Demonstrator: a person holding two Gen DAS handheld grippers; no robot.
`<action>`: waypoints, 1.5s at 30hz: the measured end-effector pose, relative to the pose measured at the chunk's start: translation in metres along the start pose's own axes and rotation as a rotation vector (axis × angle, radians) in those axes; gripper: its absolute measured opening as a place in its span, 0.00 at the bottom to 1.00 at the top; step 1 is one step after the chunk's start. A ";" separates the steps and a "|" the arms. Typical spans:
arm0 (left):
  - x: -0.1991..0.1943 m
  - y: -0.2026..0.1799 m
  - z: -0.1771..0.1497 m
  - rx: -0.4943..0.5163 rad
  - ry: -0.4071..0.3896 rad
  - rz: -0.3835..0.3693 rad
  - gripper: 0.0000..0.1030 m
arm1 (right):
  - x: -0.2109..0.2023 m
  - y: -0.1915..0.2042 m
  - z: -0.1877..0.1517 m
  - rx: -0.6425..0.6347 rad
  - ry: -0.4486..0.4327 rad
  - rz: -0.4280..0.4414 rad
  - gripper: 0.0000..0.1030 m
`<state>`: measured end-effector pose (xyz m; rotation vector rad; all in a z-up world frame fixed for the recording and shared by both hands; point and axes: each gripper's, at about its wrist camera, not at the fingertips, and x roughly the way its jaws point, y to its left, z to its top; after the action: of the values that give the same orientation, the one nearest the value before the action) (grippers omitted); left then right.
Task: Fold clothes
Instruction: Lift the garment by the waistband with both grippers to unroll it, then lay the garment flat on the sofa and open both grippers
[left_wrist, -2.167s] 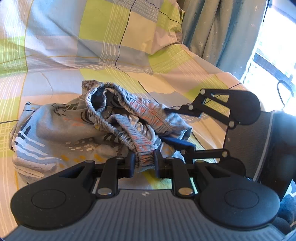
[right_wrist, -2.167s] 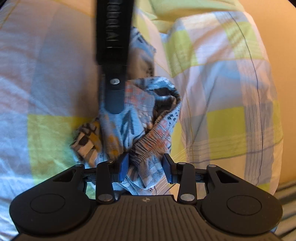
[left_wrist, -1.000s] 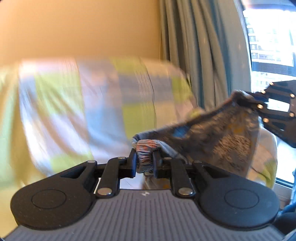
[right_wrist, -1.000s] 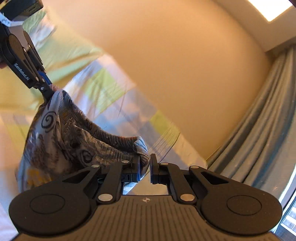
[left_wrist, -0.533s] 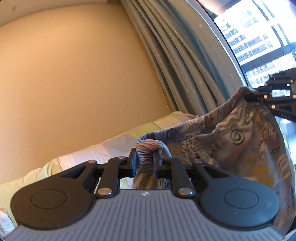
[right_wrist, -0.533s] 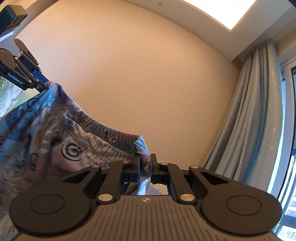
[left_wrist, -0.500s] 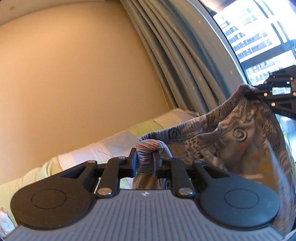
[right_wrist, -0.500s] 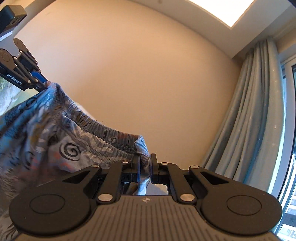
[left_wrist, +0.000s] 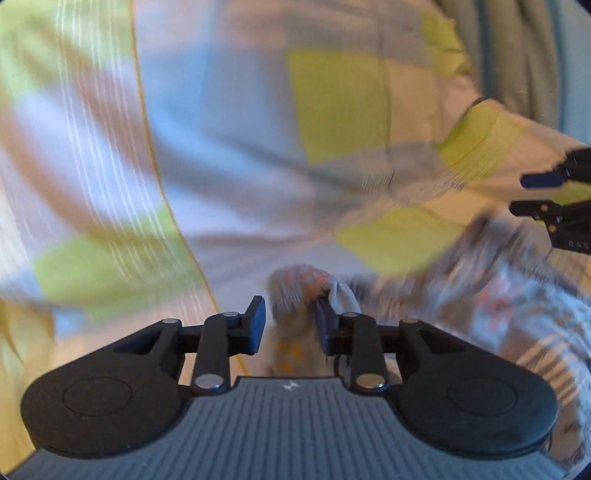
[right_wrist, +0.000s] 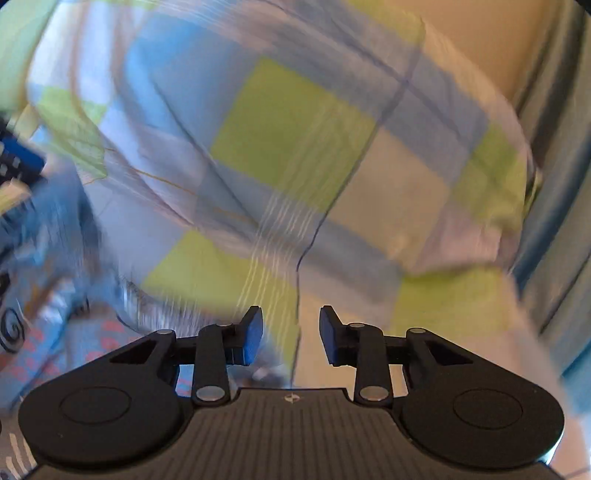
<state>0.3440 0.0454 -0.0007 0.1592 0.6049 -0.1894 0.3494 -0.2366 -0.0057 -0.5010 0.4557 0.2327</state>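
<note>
Shorts (left_wrist: 480, 295) between parted left gripper (left_wrist: 290, 321) jaws; right gripper (right_wrist: 291, 334) jaws parted, bare.

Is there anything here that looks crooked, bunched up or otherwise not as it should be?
Yes. A bunched corner of the patterned shorts sits between the open fingers of the left gripper, touching one finger, so it has not dropped clear. The right gripper is open and empty. Both views are blurred, so how flat the shorts lie is unclear.
</note>
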 end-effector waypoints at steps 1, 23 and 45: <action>0.005 0.002 -0.008 -0.015 0.008 0.000 0.25 | 0.009 -0.003 -0.008 0.044 0.024 0.017 0.32; -0.135 0.051 -0.131 -0.011 0.269 -0.154 0.33 | -0.155 -0.055 -0.154 0.392 0.301 0.211 0.48; -0.161 0.067 -0.117 -0.028 0.219 0.009 0.10 | -0.177 -0.088 -0.185 0.527 0.258 0.063 0.14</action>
<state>0.1653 0.1555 0.0031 0.1564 0.8243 -0.1555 0.1565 -0.4243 -0.0304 0.0022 0.7582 0.1007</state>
